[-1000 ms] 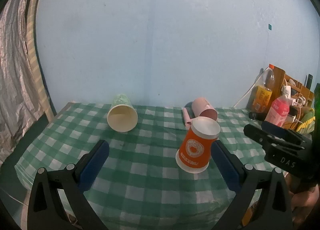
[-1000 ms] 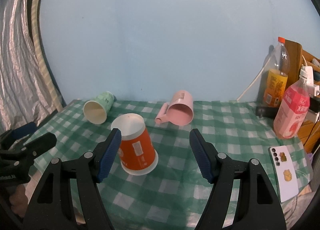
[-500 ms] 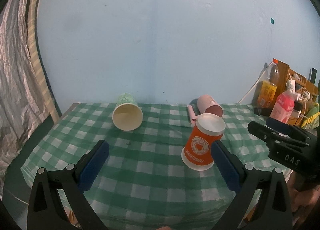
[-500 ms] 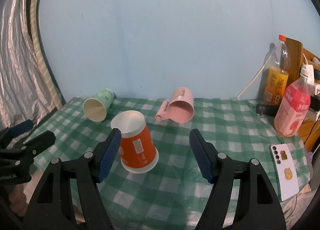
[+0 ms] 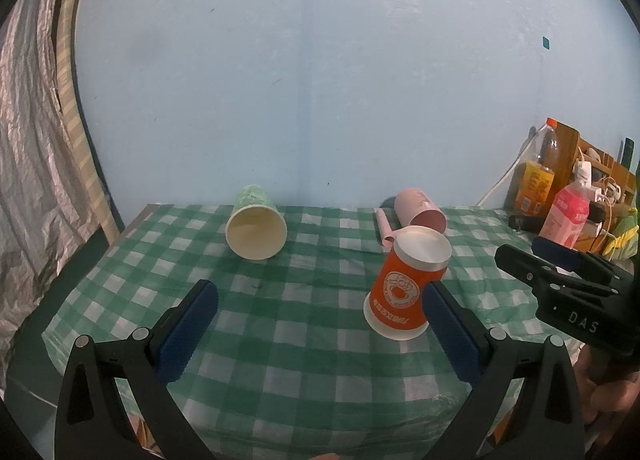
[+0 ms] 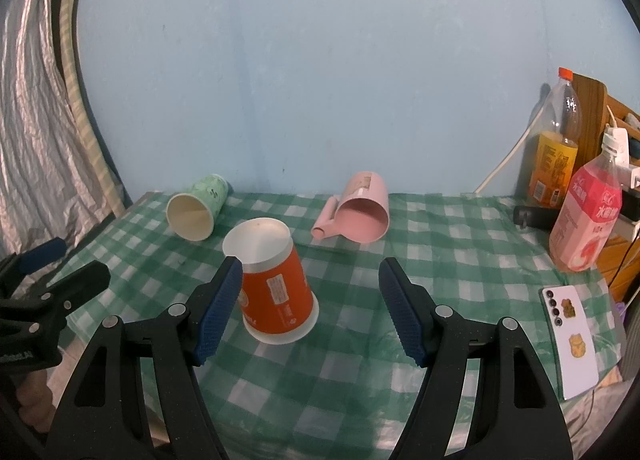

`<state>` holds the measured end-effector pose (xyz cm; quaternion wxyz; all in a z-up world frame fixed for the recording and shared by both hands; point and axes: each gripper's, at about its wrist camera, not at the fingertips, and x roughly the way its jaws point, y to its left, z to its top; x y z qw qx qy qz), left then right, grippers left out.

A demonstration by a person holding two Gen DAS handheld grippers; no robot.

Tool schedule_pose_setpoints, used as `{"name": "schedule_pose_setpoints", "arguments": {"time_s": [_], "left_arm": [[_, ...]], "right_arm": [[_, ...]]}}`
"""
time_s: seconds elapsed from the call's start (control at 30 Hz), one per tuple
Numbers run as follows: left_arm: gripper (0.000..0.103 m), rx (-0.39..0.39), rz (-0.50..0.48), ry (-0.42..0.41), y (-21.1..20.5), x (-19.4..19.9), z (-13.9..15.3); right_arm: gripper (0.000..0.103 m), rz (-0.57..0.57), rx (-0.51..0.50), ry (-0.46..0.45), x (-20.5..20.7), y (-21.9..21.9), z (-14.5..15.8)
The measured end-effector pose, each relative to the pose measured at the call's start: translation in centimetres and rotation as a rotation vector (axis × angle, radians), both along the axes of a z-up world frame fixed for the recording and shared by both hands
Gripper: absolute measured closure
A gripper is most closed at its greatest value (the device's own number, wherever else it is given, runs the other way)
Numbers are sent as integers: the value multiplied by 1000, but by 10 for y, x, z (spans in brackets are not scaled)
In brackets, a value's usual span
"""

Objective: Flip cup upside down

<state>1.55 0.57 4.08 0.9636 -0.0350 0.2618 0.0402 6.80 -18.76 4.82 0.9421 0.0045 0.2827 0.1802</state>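
An orange paper cup (image 5: 406, 288) (image 6: 274, 286) stands upside down, mouth on the green checked tablecloth (image 5: 304, 324) (image 6: 440, 260). A green paper cup (image 5: 256, 225) (image 6: 198, 209) lies on its side at the back left, mouth towards me. A pink mug (image 5: 418, 211) (image 6: 362, 211) lies on its side at the back. My left gripper (image 5: 318, 324) is open and empty, low over the table's front; the orange cup is just beyond its right finger. My right gripper (image 6: 310, 310) is open and empty; the orange cup is beside its left finger.
An orange drink bottle (image 6: 554, 147) and a pink drink bottle (image 6: 588, 215) stand at the right edge by a wooden rack (image 5: 588, 163). A white phone (image 6: 570, 340) lies at the front right. Silver sheeting (image 5: 28, 139) hangs at the left. A pale blue wall (image 6: 320, 79) is behind.
Both grippers have drawn back a little from the table, so the cups look smaller. The orange cup stands where it did. Neither gripper has opened or shut.
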Motion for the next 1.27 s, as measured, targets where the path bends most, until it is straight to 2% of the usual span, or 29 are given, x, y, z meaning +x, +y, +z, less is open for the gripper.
{"name": "schedule_pose_setpoints", "arguments": {"time_s": [1.27], "left_arm": [[0,0,-27,4,-3,2,4]], "right_arm": [[31,3,0,9,1,0,0]]}}
